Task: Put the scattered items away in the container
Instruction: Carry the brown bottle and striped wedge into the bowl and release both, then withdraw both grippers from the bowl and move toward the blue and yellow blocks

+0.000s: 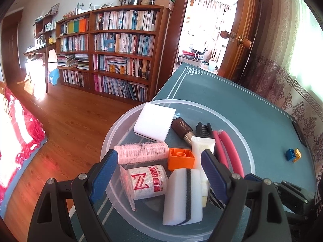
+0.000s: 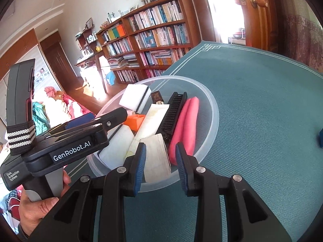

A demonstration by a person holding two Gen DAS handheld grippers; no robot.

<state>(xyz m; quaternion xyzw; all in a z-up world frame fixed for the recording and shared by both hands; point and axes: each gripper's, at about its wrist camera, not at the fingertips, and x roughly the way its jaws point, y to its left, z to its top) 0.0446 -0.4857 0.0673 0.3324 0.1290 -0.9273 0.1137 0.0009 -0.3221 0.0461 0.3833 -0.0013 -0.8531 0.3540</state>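
Note:
A clear round container [image 1: 247, 147] stands on the teal table cloth [image 1: 222, 92]. It holds a white sponge [image 1: 154, 124], a brown bottle [image 1: 181, 128], a black comb [image 1: 203, 129], pink rollers [image 1: 230, 151], a white tube [image 1: 201, 147], an orange brick [image 1: 180, 158], a pink mesh roller [image 1: 141, 152], a red-printed roll [image 1: 145, 183] and a striped sponge [image 1: 183, 197]. My left gripper [image 1: 159, 157] hangs open over them. My right gripper [image 2: 159, 149] is open at the container's near rim [image 2: 210, 141], with a cream block [image 2: 157, 159] lying between its fingers. Blue and yellow bricks [image 1: 292, 154] lie on the cloth outside.
A dark flat object [image 1: 299, 133] lies at the table's right edge by the patterned wall. A bookcase [image 1: 113, 50] and wooden floor [image 1: 70, 121] lie to the left, an open door [image 1: 238, 40] behind. A hand [image 2: 40, 205] holds the left gripper's handle.

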